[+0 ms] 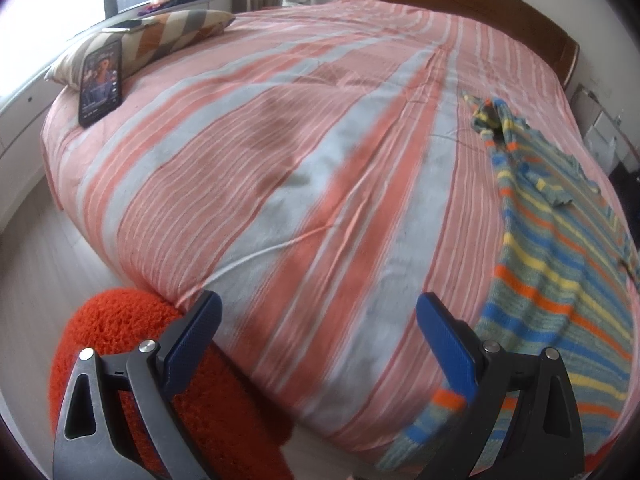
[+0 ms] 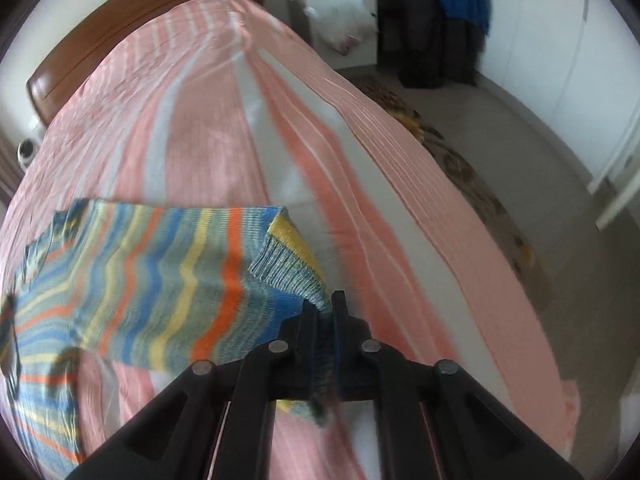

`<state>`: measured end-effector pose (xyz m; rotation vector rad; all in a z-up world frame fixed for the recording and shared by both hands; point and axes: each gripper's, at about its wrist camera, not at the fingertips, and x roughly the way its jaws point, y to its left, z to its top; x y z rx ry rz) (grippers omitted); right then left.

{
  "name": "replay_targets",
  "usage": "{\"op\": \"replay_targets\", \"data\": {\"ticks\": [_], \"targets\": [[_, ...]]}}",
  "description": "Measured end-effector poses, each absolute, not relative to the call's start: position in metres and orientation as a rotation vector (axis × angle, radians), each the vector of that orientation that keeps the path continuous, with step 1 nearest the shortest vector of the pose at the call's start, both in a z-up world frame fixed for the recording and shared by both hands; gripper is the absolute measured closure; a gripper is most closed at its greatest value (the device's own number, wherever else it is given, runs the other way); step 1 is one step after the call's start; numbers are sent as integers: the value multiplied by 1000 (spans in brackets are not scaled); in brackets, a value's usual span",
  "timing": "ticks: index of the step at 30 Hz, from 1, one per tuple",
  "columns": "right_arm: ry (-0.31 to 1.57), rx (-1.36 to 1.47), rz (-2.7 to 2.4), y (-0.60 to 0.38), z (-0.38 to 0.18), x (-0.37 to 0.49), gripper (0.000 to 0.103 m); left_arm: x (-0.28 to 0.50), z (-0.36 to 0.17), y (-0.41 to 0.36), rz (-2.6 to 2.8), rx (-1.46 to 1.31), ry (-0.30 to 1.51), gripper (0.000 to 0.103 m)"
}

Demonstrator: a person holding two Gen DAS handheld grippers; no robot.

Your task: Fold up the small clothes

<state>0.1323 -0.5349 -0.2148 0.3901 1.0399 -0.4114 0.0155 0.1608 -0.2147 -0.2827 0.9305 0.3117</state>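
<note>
Sweater (image 2: pixel 160 280) edge vanishes inside clamped right tongs (image 2: pixel 324 304); left tongs (image 1: pixel 316 320) gape, empty.

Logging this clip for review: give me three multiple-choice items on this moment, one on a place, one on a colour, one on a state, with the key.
1. Where does the phone lie?
A. on the floor
B. on the bed, leaning on the pillow
C. on the sweater

2. What colour are the pads on the left gripper?
A. blue
B. red
C. white

3. How does the right gripper stand?
A. wide open over the bed
B. shut on nothing
C. shut on the striped sweater

Key: 1 B, the phone's top edge rests against the pillow at the bed's far corner. 2 A, both pads show blue. 3 C, knit fabric is pinched between its fingers.
</note>
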Motion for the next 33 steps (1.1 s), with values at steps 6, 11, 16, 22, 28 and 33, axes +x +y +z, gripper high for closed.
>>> {"op": "replay_targets", "data": {"ticks": [6, 11, 16, 22, 28, 33], "targets": [[1048, 438, -365, -541, -215, 139, 96, 14, -215, 162, 294, -298, 936, 5], [1004, 414, -372, -547, -200, 119, 67, 13, -217, 164, 296, -328, 939, 5], [893, 329, -440, -539, -169, 99, 67, 14, -218, 161, 315, -307, 943, 5], [914, 540, -160, -526, -183, 101, 66, 24, -228, 145, 233, -234, 1018, 3], [923, 390, -314, -508, -200, 71, 66, 23, -227, 138, 207, -165, 1121, 2], [850, 305, -283, -472, -176, 19, 62, 35, -150, 99, 93, -8, 939, 3]]}}
